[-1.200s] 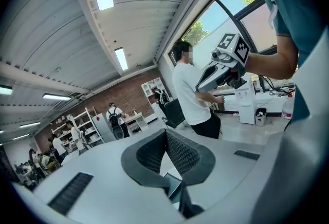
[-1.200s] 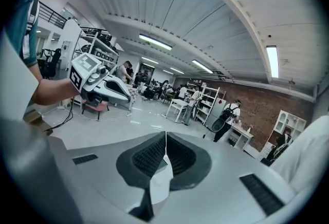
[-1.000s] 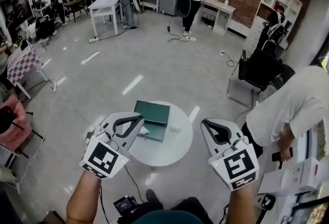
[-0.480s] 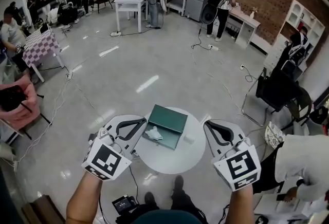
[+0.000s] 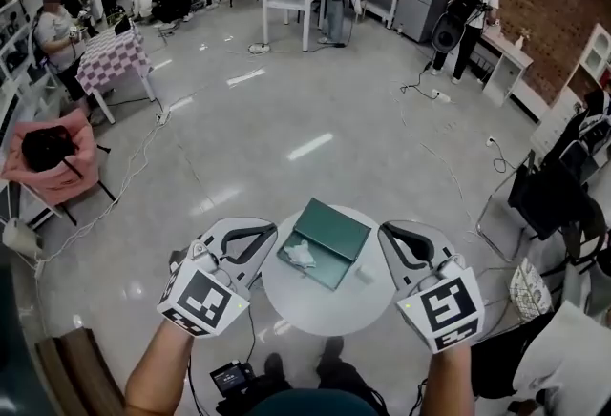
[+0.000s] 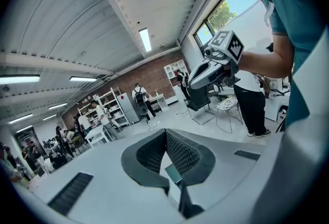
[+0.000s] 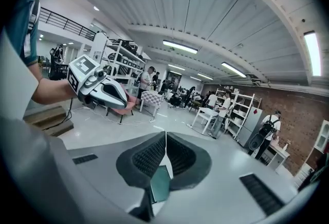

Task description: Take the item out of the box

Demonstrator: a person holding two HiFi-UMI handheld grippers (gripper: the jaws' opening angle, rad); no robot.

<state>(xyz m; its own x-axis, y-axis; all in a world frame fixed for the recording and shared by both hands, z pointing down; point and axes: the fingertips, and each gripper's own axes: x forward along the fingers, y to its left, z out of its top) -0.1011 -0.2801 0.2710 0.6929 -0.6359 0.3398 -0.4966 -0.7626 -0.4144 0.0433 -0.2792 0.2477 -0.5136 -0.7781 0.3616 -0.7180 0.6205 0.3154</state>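
Note:
An open green box [image 5: 329, 238] lies on a small round white table [image 5: 315, 304] below me in the head view. A crumpled white item [image 5: 301, 255] rests in its left part. My left gripper [image 5: 271, 231] hovers just left of the box, above the table's edge, its jaws shut and empty. To the right of the box, my right gripper [image 5: 385, 232] is likewise shut on nothing. In the left gripper view the left gripper [image 6: 165, 131] points up into the room at the right gripper [image 6: 213, 63]. The right gripper [image 7: 165, 134] faces the left gripper [image 7: 100, 87].
A small white object [image 5: 363, 274] lies on the table right of the box. A pink chair [image 5: 52, 161], a checkered table [image 5: 110, 56] and a black chair [image 5: 558, 195] stand around. Cables cross the floor. Several people stand at the far tables.
The head view has swung, so the room slides right and the table and box sit more central. Both grippers keep their places beside the box, still shut.

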